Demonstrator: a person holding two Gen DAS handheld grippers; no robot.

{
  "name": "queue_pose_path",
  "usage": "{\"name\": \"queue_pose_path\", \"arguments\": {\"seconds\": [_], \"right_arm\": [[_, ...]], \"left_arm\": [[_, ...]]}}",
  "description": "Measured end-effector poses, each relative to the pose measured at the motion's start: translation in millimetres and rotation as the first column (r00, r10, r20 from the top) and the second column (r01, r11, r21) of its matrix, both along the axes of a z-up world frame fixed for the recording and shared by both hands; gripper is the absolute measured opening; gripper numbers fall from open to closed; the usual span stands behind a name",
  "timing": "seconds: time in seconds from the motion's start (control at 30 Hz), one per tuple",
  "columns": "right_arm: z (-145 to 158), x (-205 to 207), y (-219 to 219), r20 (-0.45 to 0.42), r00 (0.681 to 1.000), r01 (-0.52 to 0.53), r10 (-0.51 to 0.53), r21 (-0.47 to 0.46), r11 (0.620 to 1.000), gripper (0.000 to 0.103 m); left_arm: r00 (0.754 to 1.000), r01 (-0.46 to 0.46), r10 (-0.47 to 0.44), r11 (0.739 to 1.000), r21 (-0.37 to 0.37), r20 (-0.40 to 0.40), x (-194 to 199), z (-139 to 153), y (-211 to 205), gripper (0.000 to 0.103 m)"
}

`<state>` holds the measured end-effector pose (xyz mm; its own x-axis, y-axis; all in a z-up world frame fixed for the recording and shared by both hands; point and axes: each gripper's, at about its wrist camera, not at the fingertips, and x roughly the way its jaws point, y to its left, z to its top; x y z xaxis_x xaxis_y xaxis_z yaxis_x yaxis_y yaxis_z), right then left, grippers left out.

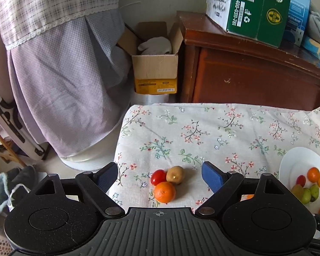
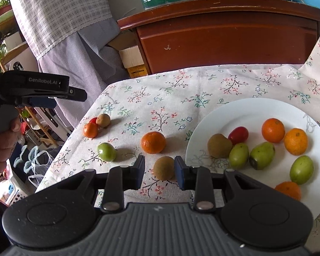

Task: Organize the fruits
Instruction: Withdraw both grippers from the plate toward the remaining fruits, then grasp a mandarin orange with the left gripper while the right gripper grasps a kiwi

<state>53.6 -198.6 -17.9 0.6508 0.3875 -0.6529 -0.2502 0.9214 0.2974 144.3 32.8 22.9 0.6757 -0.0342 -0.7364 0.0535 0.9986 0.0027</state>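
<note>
My left gripper (image 1: 160, 176) is open above a cluster of a red tomato (image 1: 157, 177), a kiwi (image 1: 175, 174) and an orange (image 1: 164, 192) on the floral tablecloth; the cluster also shows in the right wrist view (image 2: 97, 124). My right gripper (image 2: 159, 171) stands around a kiwi (image 2: 163, 168), jaws a little apart from it on both sides. An orange (image 2: 153, 142) and a green fruit (image 2: 106, 152) lie loose on the cloth. A white plate (image 2: 230, 111) holds several fruits: oranges, green fruits, a kiwi, a tomato. The plate also shows in the left wrist view (image 1: 296, 157).
The table's left edge (image 2: 81, 123) drops to a cluttered floor. A wooden cabinet (image 1: 245, 74) with boxes stands behind the table. A cardboard box (image 1: 155, 64) and a cloth-covered appliance (image 1: 64, 74) stand at the back left.
</note>
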Motion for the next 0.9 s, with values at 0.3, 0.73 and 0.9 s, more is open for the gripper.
{"name": "queue_pose_path", "arguments": {"seconds": [0.3, 0.73, 0.9], "right_arm": [[-6.8, 4.5, 5.3, 0.021, 1.000, -0.005, 0.006, -0.053, 0.999, 0.032], [-15.2, 6.6, 12.0, 0.006, 1.000, 0.002, -0.001, -0.076, 0.997, 0.032], [-14.8, 6.6, 10.4, 0.001, 1.000, 0.018, -0.018, -0.075, 0.997, 0.026]], "left_arm": [[0.997, 0.018, -0.017, 1.000, 0.009, -0.075, 6.2, -36.1, -0.4, 0.081], [0.992, 0.010, -0.014, 1.000, -0.030, -0.125, 14.7, -56.0, -1.7, 0.059], [0.993, 0.003, -0.007, 0.999, -0.034, -0.118, 16.8, -55.3, -0.9, 0.044]]}}
